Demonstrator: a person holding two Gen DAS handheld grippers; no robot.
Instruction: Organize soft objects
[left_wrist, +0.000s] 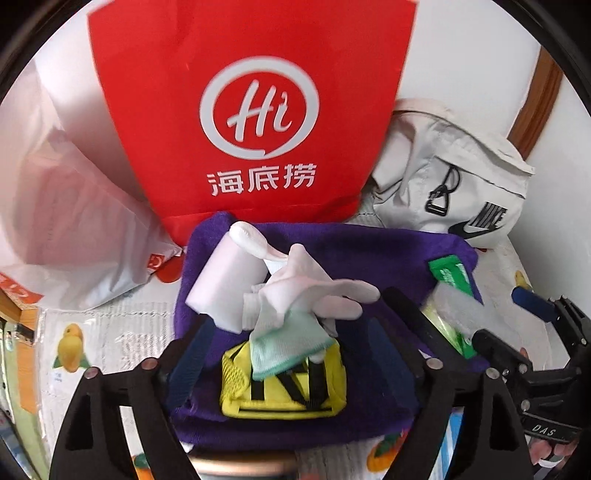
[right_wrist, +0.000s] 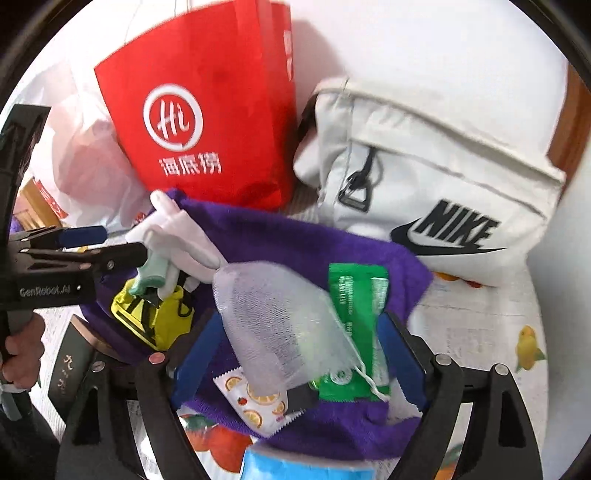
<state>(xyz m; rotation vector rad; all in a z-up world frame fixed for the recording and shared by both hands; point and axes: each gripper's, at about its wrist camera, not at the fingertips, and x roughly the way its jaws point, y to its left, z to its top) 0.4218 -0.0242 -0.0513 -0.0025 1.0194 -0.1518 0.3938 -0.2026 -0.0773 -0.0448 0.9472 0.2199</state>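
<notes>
Purple towel (left_wrist: 369, 251), red bag (left_wrist: 251, 110), yellow-black pouch (left_wrist: 284, 387)

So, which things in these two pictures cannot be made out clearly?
- Green packet, right wrist view: print blurred, lower part behind the mesh pouch.
- Yellow pouch, left wrist view: top hidden by the white gloves.
- Blue item, right wrist view: cut off by the bottom edge.
- Dark box, right wrist view: lettering too small.

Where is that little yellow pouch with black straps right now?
The small yellow pouch with black straps lies on the purple fleece towel, partly under white gloves, in front of the red shopping bag.
</notes>
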